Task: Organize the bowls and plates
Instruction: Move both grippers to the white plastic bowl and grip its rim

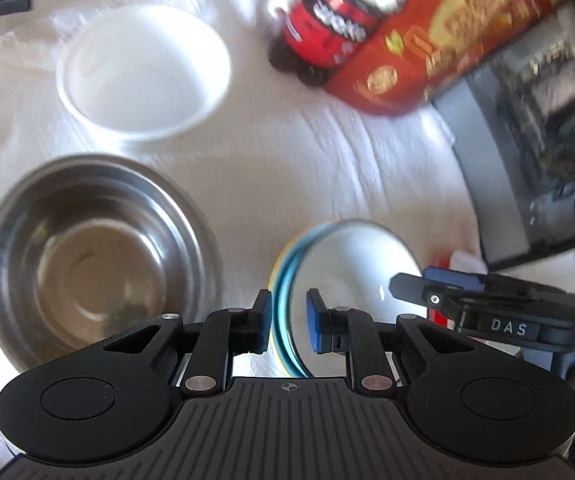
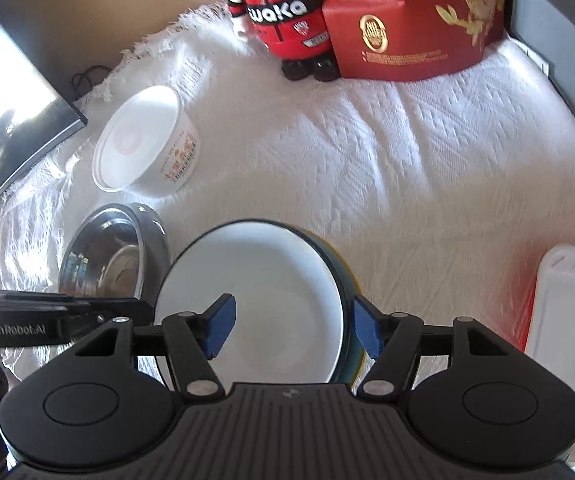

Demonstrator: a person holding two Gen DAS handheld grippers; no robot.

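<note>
A white bowl with a dark blue rim (image 2: 263, 280) sits nested on a yellow-rimmed one (image 2: 357, 292) on the white cloth. My left gripper (image 1: 289, 320) is shut on their stacked left rims (image 1: 283, 280), and the bowl looks tilted. My right gripper (image 2: 293, 330) is open and straddles the right rim, one pad over the white inside, the other outside, neither touching. One of its fingers (image 1: 427, 292) shows in the left wrist view. A steel bowl (image 1: 95, 256) (image 2: 111, 256) stands to the left, a white bowl with red print (image 1: 143, 68) (image 2: 143, 144) beyond it.
A red toy figure (image 2: 283, 12) and a red gift box (image 2: 415, 16) stand at the back of the white cloth (image 2: 407, 168). A dark framed panel (image 1: 539, 132) lies at the right, a white plastic container (image 2: 567, 320) near right, a black screen (image 2: 7, 112) far left.
</note>
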